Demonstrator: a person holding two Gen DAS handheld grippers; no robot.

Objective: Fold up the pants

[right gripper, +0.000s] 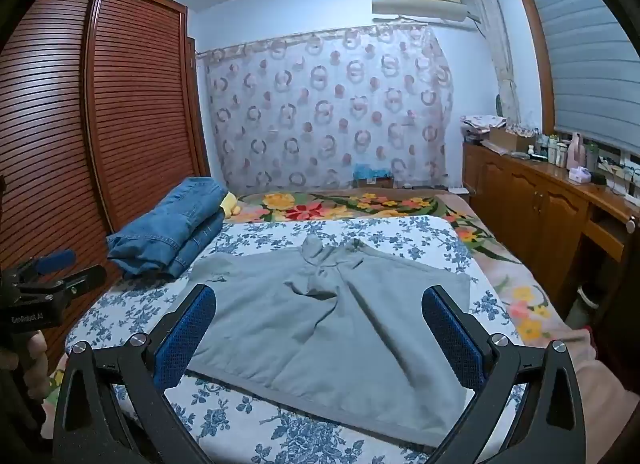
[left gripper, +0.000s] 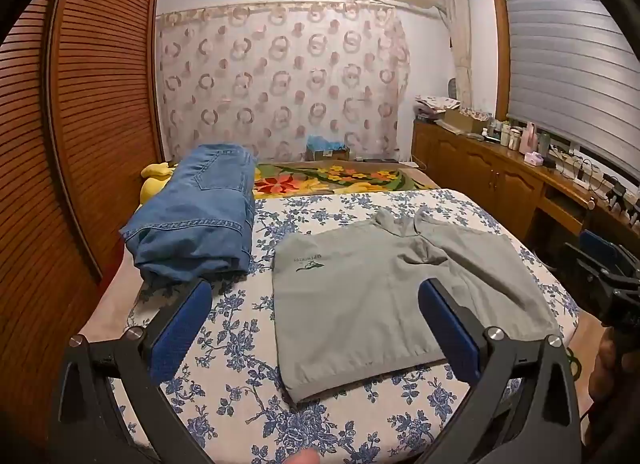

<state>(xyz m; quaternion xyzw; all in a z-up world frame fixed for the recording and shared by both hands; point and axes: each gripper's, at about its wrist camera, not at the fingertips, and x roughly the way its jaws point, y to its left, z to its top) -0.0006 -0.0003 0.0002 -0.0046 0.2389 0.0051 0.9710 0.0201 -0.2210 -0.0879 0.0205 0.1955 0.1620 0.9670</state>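
A grey pair of pants [left gripper: 360, 304] [right gripper: 320, 336] with a small dark logo lies spread flat on the blue-flowered bedsheet [left gripper: 240, 384] [right gripper: 224, 420]; its middle is bunched into creases. My left gripper [left gripper: 316, 288] hovers open over the pants' near left part, with nothing between its blue pads. My right gripper [right gripper: 320, 292] is open too, above the pants' near edge, and holds nothing. Each gripper shows at the edge of the other's view, the right gripper [left gripper: 600, 264] and the left gripper [right gripper: 52, 264]. Folded blue jeans [left gripper: 200, 216] [right gripper: 172, 232] rest at the bed's left side.
A louvred wooden wardrobe [left gripper: 80, 144] stands close along the bed's left. A wooden sideboard [left gripper: 500, 172] with bottles and boxes runs along the right wall. A bright flowered blanket [left gripper: 332, 178] covers the far end, with a yellow plush toy [left gripper: 154, 180] behind the jeans.
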